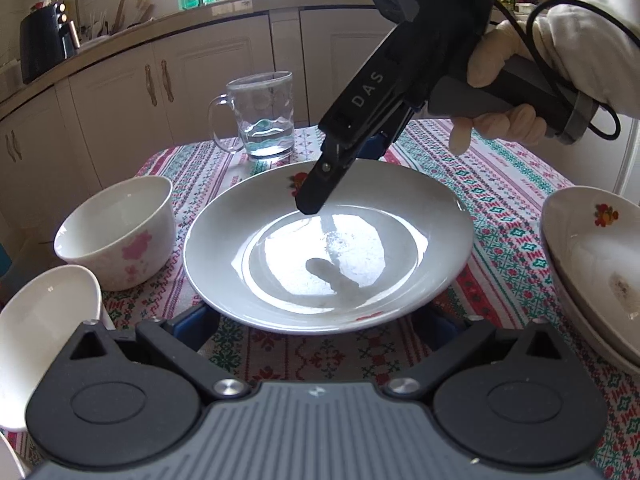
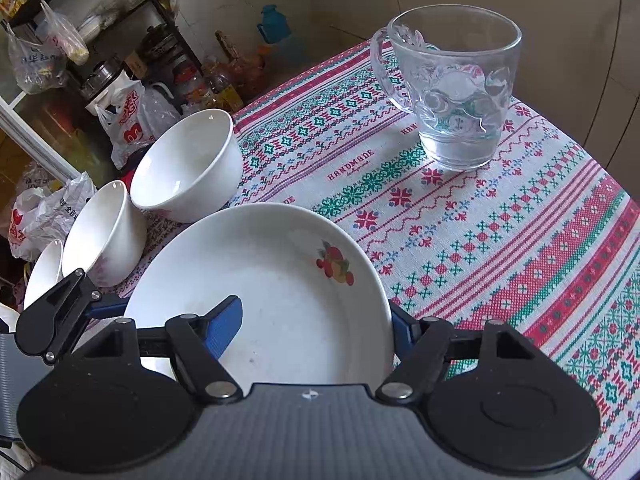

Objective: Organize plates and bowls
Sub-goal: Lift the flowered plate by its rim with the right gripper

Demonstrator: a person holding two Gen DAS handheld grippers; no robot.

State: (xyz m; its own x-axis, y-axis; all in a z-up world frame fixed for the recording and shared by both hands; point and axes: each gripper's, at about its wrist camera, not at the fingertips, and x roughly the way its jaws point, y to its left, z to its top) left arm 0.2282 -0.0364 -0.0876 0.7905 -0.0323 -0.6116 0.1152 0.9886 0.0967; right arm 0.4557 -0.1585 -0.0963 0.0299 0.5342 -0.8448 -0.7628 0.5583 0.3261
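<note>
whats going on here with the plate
A person holds a tool in each hand and is working on a plate on the table. The right tool straddles its far rim, one finger inside and one outside; whether it is clamped is unclear. The left tool is open, its fingers low at the near rim. Bowls sit on one side, a plate stack on the other.

Window daylight glare on plate [image 1: 328,248], fisheye-warped edges

White plate [image 1: 328,256] w/ fruit print, flat, mid frame. Bowl [image 1: 116,232] w/ pink flowers upright at left. More plates [image 1: 596,264] stacked at right edge.
</note>
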